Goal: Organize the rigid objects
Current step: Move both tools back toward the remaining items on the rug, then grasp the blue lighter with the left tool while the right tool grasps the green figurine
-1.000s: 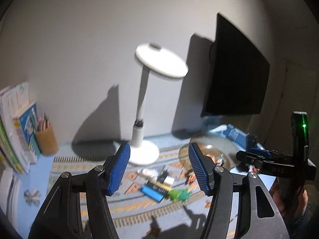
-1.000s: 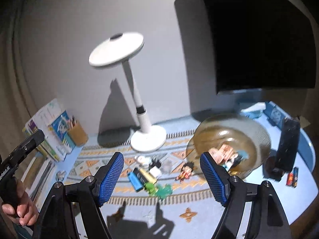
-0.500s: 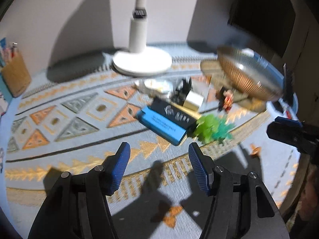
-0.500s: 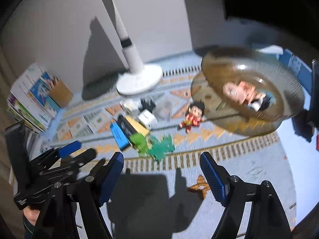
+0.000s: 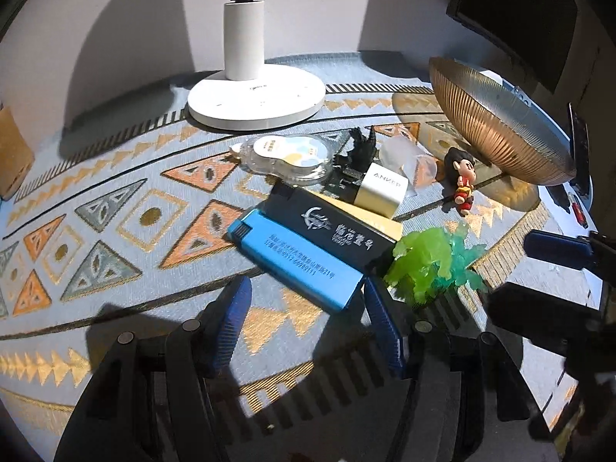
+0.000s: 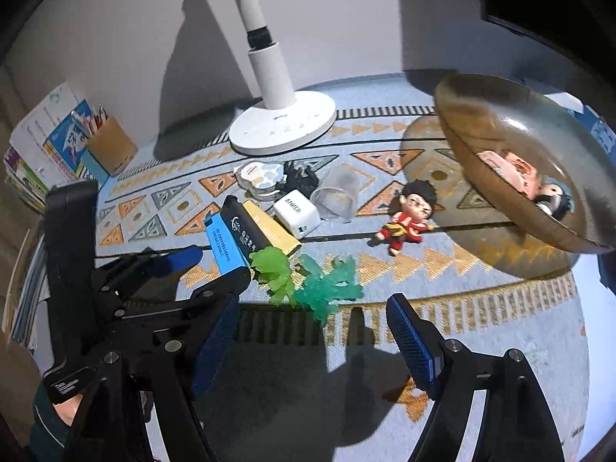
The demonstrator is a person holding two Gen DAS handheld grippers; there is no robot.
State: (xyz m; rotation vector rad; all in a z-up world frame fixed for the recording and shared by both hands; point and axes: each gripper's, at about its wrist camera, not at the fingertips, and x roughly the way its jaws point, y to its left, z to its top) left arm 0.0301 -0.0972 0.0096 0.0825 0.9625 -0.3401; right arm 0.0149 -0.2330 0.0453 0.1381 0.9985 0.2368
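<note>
Blue box (image 5: 294, 260) lies diagonal (flat).

Each hand-held gripper is black, with angular linkage arms fastened by round silver screws and two fingers faced with ribbed blue pads. The left hand-held gripper (image 5: 306, 321) shows them clearly, as does the right hand-held gripper (image 6: 313, 333). At seven o'clock in the right wrist view, a dark green sleeve (image 6: 44, 437) shows.

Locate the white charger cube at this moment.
In both wrist views the white charger cube lies on the patterned mat mid-table, between the black case and the clear plastic cup, in front of the lamp base.
</note>
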